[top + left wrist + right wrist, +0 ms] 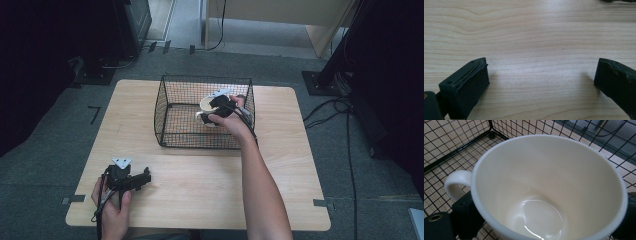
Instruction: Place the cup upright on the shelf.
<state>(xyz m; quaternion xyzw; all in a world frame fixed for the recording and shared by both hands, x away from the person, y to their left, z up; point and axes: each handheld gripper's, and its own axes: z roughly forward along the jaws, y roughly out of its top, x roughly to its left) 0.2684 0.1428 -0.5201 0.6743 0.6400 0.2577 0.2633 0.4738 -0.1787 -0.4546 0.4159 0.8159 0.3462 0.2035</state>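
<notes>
Left gripper [131, 178] low over the near-left worktop [200, 190], jaws wide, clasping nothing. Farther right, wire basket [172, 112] at the worktop's middle, with a white mug [549, 187] inside near its right wall, empty, gripped across the body by the right gripper [220, 106]. Grey carpet and cables around.

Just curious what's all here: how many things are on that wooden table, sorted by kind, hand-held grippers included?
Black wire mesh baskets: 1
White ceramic mugs: 1
Black two-jaw hand-held grippers: 2, the left gripper and the right gripper
Total: 4
</notes>
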